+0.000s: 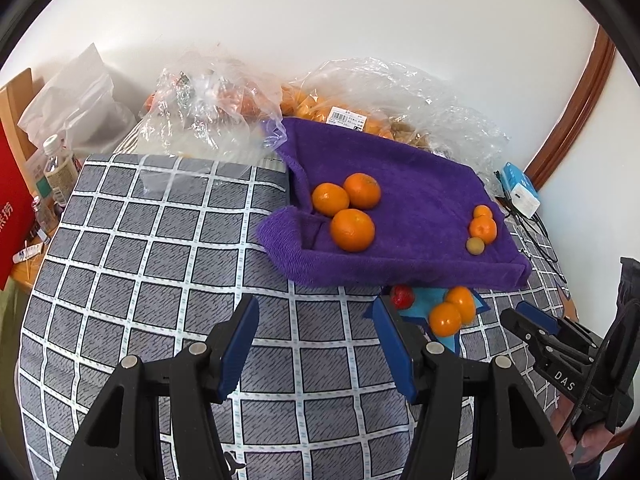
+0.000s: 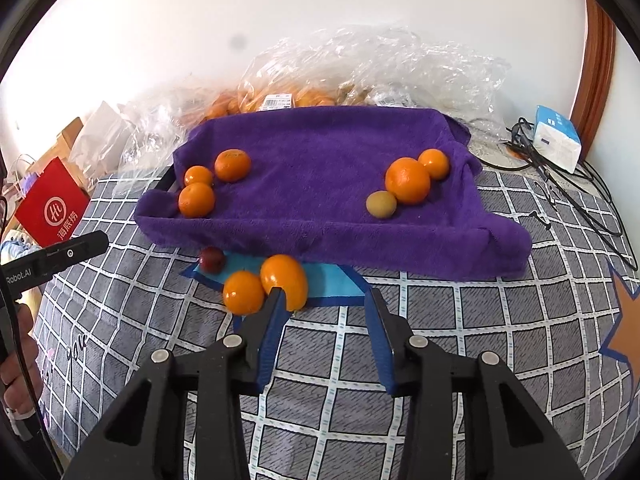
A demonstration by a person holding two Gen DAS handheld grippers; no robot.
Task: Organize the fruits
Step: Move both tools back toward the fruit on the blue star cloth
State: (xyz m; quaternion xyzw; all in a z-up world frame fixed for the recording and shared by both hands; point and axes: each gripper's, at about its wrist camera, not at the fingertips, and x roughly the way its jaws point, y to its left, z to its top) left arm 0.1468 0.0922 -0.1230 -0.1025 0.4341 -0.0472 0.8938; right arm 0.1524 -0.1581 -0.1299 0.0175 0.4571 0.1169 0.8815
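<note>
Jaws on the right gripper [image 2: 326,296] stand apart with nothing between them, and its left blue finger [image 2: 276,320] sits just in front of the big orange [image 2: 285,280]. Jaws on the left gripper [image 1: 316,322] stand apart too, and they hold nothing.

Three fruits wait on the blue patch [image 2: 332,278]: the big orange, a smaller orange [image 2: 243,292] touching it, and a little red fruit [image 2: 212,259] close by. The purple towel tray [image 2: 304,236] lies just behind them. It has three oranges [image 2: 210,184] at its left end. At its right end are two oranges [image 2: 416,176] and a small green-brown fruit [image 2: 382,204].

I think the job now is picking up a loose fruit. The right jaws are a bit off to the side. They need to slide left so the big orange sits between the fingers, then squeeze gently.

Both grippers tip down toward the checked cover [image 2: 440,320].
</note>
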